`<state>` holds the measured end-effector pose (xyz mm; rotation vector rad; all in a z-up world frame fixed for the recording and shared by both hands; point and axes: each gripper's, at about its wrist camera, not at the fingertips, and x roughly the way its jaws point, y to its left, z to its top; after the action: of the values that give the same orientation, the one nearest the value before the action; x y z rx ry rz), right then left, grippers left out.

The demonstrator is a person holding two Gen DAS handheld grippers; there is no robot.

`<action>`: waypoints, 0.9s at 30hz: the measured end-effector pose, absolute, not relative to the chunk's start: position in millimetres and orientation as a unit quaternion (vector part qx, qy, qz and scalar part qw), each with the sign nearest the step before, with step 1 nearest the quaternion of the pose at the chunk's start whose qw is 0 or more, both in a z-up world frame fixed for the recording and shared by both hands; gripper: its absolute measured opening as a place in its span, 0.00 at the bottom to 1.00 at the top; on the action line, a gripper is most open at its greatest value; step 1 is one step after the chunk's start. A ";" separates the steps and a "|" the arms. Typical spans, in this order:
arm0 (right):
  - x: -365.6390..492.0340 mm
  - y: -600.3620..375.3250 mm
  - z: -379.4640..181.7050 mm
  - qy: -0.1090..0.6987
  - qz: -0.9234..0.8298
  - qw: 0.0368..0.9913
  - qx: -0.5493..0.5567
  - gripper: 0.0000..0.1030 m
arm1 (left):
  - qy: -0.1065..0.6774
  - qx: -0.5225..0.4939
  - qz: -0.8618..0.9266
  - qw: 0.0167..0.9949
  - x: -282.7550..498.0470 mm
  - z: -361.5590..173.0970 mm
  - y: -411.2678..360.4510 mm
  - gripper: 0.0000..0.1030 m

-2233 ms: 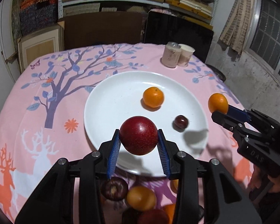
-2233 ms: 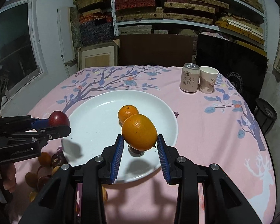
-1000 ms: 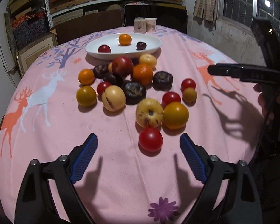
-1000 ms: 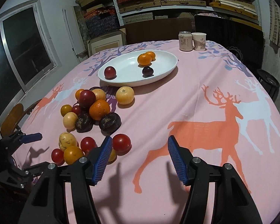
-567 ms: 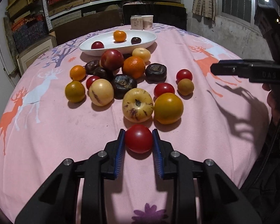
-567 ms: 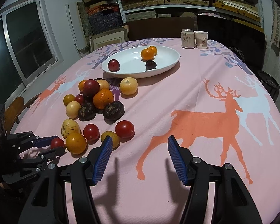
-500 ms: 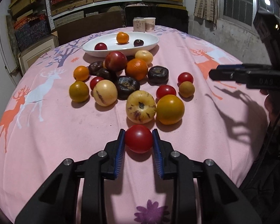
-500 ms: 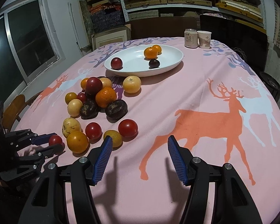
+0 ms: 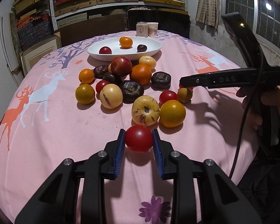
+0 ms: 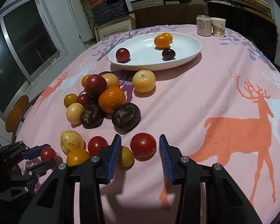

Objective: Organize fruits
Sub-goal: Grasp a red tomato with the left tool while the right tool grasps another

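My left gripper (image 9: 139,140) is shut on a small red tomato (image 9: 139,138) at the near edge of the fruit pile (image 9: 132,89). In the right wrist view it shows at the lower left (image 10: 46,155). The right gripper (image 10: 140,140) straddles another red tomato (image 10: 143,144); its jaws are closing, with a gap still showing on each side of the fruit. That tomato rests on the pink tablecloth beside a dark fruit (image 10: 125,116). Farther back, a white plate (image 10: 186,43) holds an orange, a red plum and a dark plum.
A can (image 10: 203,28) and a paper cup (image 10: 218,27) stand behind the plate. The deer-print cloth (image 10: 224,102) lies to the right of the pile. A wooden chair (image 10: 16,112) sits at the table's left edge. Shelves line the back wall.
Both grippers left the plate and came back to the pile. The left one shut on a red tomato. The right one moved forward and down around another tomato, its jaws narrowing.
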<state>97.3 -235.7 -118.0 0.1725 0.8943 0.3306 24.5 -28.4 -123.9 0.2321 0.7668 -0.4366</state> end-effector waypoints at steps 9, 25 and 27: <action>84.2 -236.2 -118.0 0.435 0.174 0.880 0.081 0.25 | 0.370 0.085 -0.202 0.903 31.9 -117.1 -13.3 0.27; 59.7 -249.9 -86.1 0.357 0.167 0.917 0.051 0.25 | 0.362 0.075 -0.192 0.909 32.6 -106.5 -7.2 0.27; 58.8 -252.6 -79.7 0.348 0.168 0.921 0.050 0.25 | 0.361 0.071 -0.191 0.910 35.2 -103.1 -5.6 0.27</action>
<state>58.8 -252.6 -79.7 0.1034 0.7154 0.3447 35.2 -5.6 -103.1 0.1460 0.7454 -0.3948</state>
